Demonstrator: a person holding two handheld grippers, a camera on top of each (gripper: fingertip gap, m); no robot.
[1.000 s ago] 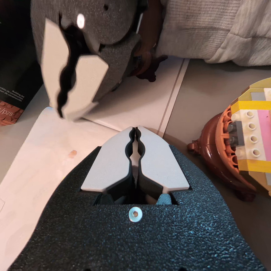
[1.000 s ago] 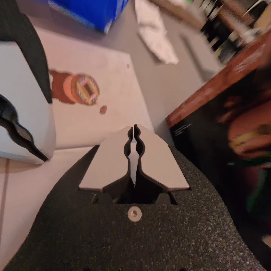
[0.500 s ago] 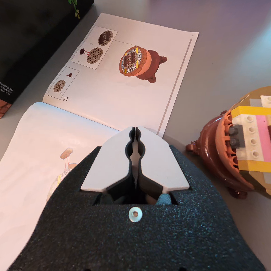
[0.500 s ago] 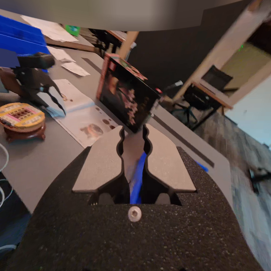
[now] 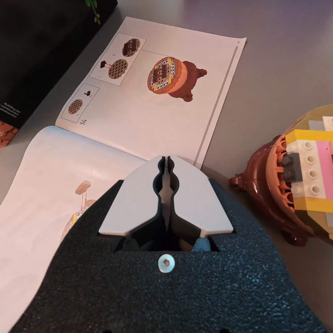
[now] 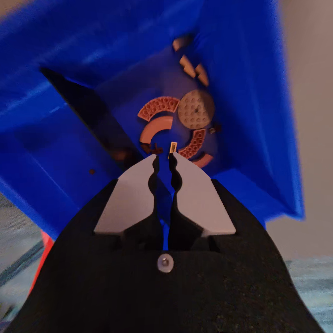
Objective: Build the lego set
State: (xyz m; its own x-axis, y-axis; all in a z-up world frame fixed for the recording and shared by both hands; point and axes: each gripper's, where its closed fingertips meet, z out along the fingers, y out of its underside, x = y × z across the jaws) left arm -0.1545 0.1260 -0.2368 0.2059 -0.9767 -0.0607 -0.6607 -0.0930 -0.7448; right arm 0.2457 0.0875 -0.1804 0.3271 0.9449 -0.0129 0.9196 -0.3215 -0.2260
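The big blue plastic bin (image 6: 234,54) is lying under the right gripper (image 6: 163,156), whose fingers are a little apart and holding nothing, just above loose curved salmon pieces (image 6: 158,108) and a round grey studded plate (image 6: 195,110). The open white paper instruction booklet (image 5: 144,117) is lying on the grey table (image 5: 270,54), with the left gripper (image 5: 165,157) hanging clenched and empty over it. The round brown lego pot model (image 5: 281,189) is standing just beside the booklet.

I see a grey bench (image 5: 270,54) filling the upper right of the left wrist frame. In the right wrist frame, a blurred pale wall or surface (image 6: 313,108) runs down the right edge. A strip of red (image 6: 45,252) shows at the lower left, partly hidden, and I cannot tell what it is. Mottled grey flooring (image 6: 16,243) lies beside it at the left edge.
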